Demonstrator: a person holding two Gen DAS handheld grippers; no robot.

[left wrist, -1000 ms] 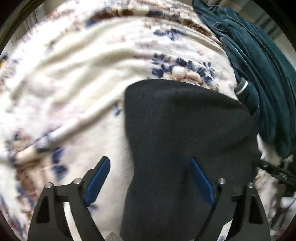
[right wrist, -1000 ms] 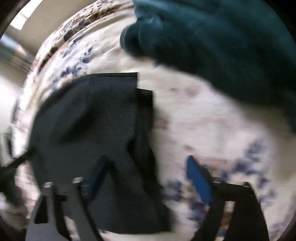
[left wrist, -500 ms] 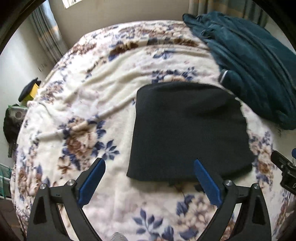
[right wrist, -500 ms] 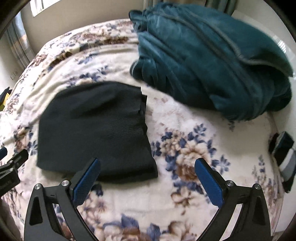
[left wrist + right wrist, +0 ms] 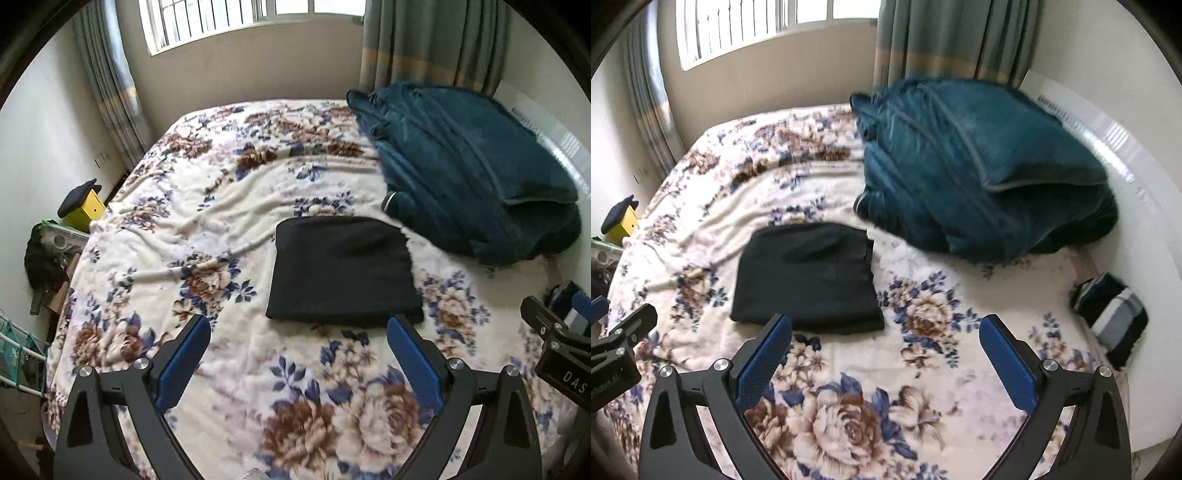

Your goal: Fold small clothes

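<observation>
The black garment (image 5: 343,271) lies folded flat on the bed (image 5: 229,206), at twelve o'clock from the left gripper (image 5: 297,360) and eleven o'clock from the right gripper (image 5: 884,356). Both jaws are spread, empty. This fold looks finished; next likely calls for reaching the striped piece (image 5: 1110,317) at three o'clock.

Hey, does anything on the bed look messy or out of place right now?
Mostly tidy. The black garment lies folded flat, though an under layer pokes out along its right edge. The teal blanket is heaped loosely, and the floral bedspread is wrinkled left of the garment.
</observation>
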